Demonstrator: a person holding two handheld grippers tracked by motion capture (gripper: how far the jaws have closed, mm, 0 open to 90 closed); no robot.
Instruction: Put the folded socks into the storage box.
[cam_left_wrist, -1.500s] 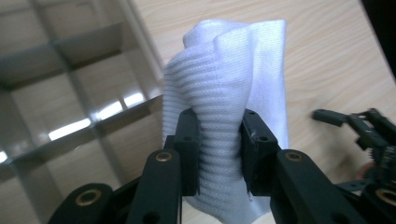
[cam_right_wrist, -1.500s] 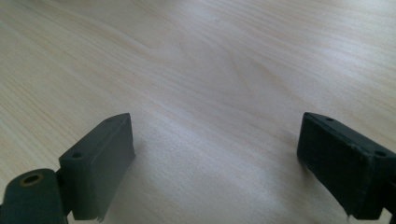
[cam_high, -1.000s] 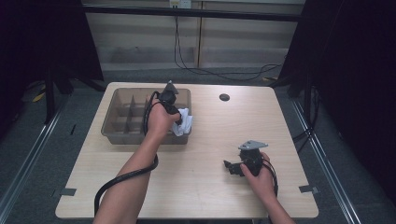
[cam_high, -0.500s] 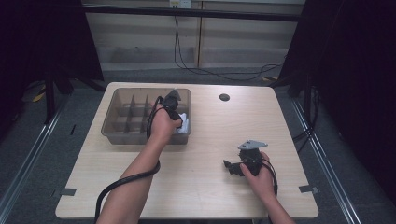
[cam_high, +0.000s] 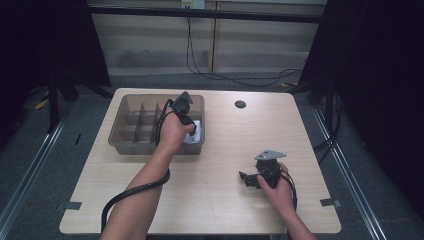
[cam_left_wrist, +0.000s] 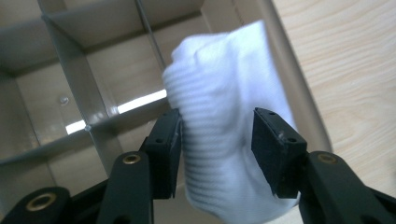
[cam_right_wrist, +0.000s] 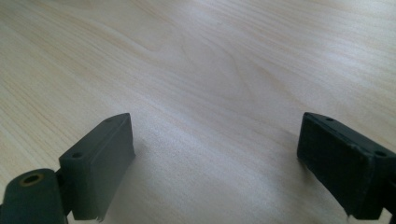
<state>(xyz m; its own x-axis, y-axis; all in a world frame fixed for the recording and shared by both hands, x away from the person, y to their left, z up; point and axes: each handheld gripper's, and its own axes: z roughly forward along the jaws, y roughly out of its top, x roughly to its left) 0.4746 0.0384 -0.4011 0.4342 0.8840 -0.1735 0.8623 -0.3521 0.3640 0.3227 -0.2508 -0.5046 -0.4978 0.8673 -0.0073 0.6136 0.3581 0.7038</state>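
A white ribbed sock (cam_left_wrist: 215, 84) rests in the near right compartment of the brown divided bin (cam_high: 130, 145), against its right wall. My left gripper (cam_left_wrist: 217, 123) reaches down into that compartment (cam_high: 192, 131). Its jaws have just been opening. The sock (cam_high: 195, 136) still sits between them, loose and brushing the left pad (cam_left_wrist: 170, 135). My right gripper (cam_high: 245, 177) lies low over the bare tabletop at the front right, and its jaws (cam_right_wrist: 215, 140) stand wide open with nothing between them.
The bin's other compartments (cam_left_wrist: 42, 93) look bare. A small dark round disc (cam_high: 240, 104) lies on the table at the back right. A black cable (cam_high: 135, 192) loops from the left gripper along the forearm. Dark floor surrounds the wooden table (cam_high: 215, 210).
The left hand has shifted slightly at the bin's right end and the sock shows lower, down in the compartment. The right hand and its gripper have not moved.
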